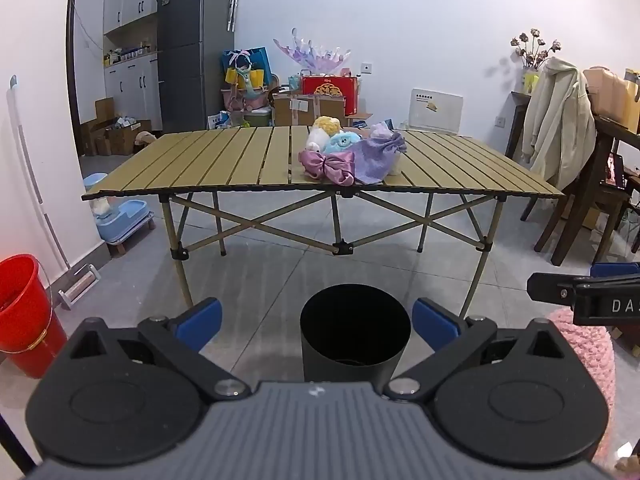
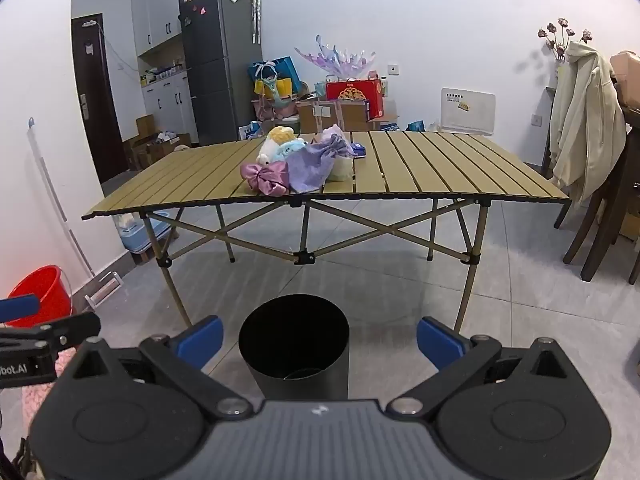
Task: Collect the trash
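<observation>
A black cylindrical trash bin [image 1: 355, 330] stands on the floor in front of the folding table [image 1: 224, 164]; it also shows in the right wrist view [image 2: 294, 350]. My left gripper [image 1: 317, 322] is open and empty, held above the bin's near side. My right gripper [image 2: 319, 340] is open and empty, the bin a little left of its middle. On the table lies a heap of plush toys [image 1: 332, 136], a purple cloth [image 1: 376, 158] and a pink satin bow [image 1: 326, 164]; the heap also shows in the right wrist view [image 2: 296, 160]. A small blue packet [image 2: 359, 149] lies behind it.
A red bucket [image 1: 24, 316] stands at the left wall. A pink fluffy thing [image 1: 588, 344] lies on the floor at right. Dark wooden chairs with a cream jacket [image 2: 584, 120] stand right of the table. Boxes and a fridge [image 2: 220, 64] line the back wall.
</observation>
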`<state>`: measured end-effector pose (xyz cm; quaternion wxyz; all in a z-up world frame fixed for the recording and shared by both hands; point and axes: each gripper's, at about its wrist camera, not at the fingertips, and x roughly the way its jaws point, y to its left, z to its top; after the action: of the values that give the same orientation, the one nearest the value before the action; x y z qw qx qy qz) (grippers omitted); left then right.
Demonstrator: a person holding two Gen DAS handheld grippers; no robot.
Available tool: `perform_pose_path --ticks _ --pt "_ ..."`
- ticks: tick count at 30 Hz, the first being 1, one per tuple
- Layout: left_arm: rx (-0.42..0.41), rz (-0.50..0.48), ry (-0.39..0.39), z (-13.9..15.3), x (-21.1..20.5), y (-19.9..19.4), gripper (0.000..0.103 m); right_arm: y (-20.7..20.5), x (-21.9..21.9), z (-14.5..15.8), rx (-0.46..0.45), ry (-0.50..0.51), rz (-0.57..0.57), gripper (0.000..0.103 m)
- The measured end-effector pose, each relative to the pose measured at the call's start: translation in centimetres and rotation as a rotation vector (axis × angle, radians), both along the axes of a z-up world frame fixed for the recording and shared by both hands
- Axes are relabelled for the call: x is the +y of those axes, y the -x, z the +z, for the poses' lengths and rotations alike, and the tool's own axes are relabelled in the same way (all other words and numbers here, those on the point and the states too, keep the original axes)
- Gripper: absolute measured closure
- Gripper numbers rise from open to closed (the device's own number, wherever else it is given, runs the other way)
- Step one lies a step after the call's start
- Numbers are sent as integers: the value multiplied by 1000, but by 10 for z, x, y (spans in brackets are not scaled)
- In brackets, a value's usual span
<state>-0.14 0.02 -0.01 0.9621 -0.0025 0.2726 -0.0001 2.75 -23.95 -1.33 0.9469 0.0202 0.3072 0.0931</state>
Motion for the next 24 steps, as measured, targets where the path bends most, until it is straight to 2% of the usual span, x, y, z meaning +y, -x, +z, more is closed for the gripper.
perform_pose_path --ticks 24 --pt "1 -22 26 3 1 -4 0 4 0 9 -14 2 -1 0"
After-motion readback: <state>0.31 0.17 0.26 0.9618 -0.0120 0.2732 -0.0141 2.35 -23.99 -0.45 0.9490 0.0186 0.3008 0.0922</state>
